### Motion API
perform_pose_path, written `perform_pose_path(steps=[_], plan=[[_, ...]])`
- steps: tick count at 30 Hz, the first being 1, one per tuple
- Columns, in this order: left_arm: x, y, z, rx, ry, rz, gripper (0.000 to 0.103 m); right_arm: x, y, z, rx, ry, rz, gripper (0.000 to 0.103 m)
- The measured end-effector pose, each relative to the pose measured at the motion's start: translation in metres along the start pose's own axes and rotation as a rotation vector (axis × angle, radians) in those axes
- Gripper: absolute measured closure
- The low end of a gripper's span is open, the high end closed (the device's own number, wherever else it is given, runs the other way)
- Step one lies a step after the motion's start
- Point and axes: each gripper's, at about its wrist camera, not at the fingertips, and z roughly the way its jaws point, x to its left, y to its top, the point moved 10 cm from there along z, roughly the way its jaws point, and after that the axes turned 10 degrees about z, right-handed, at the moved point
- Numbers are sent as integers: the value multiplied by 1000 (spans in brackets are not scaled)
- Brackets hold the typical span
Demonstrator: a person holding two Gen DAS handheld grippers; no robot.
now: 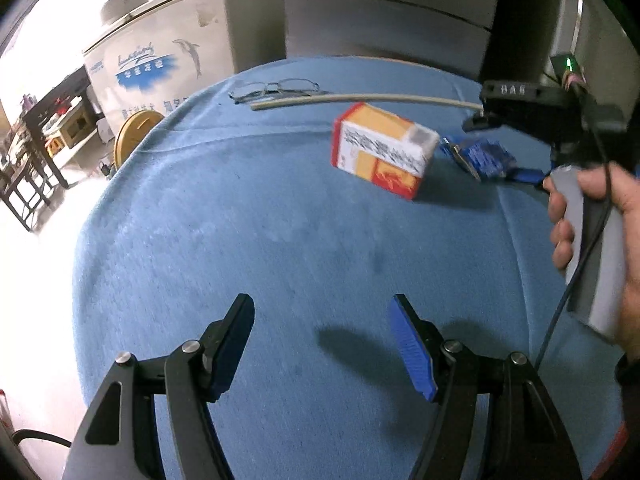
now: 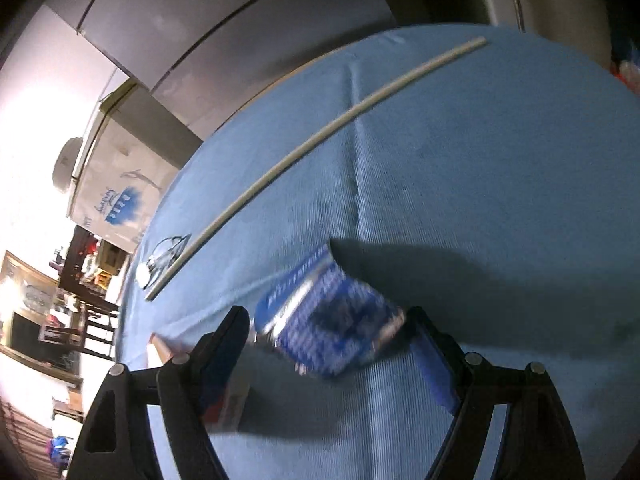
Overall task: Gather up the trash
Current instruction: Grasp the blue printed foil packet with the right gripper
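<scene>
right wrist view: right gripper (image 2: 326, 336) jaws spread around crumpled blue foil wrapper (image 2: 324, 328), unclamped; blurred wrapper may slip. left gripper (image 1: 322, 344) apart, idle.

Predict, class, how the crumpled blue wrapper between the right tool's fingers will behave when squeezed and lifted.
The blue wrapper looks creased and thin, so it probably crushes rather than resists. It likely weighs little. Its shiny film may slip on the right tool, whose jaws stand open around it.

Orange-white box (image 1: 382, 150) beside blue wrapper (image 1: 486, 158)
</scene>
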Motion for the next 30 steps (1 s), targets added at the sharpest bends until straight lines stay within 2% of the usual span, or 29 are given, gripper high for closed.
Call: perform_pose_path(steps=[1, 3, 4, 6, 8, 10, 15, 17, 24, 26, 27, 30], plan=[[3, 3, 1, -1, 3, -12, 33, 4, 1, 3, -1, -12, -24, 21], [7, 7, 4, 0, 11, -23, 33, 12, 1, 10, -7, -41, -87, 46], [9, 10, 6, 2, 14, -29, 33, 15, 3, 10, -18, -40, -99, 46], [11, 14, 10, 6, 20, -30, 33, 24, 1, 9, -21, -19, -135, 53], [12, 17, 13, 7, 26, -28, 33, 30, 0, 2, -35, -3, -167, 66], [13, 23, 15, 4, 25, -32, 33, 35, -3, -9, -45, 28, -190, 74], [10, 40, 19, -6, -1, -56, 33, 17, -14, -34, -48, 84, -174, 85], [7, 47, 19, -11, -8, -62, 33, 10, -18, -45, -53, 107, -163, 94], [-10, 69, 19, -39, -28, -75, 32, -25, -41, -92, -74, 160, -118, 96], [-18, 77, 24, -39, -35, -78, 32, -33, -48, -97, -36, 163, -121, 95], [-21, 80, 26, -42, -36, -80, 31, -38, -52, -96, -6, 152, -122, 94], [-26, 84, 30, -33, -32, -84, 31, -45, -43, -100, -67, 94, -159, 89]])
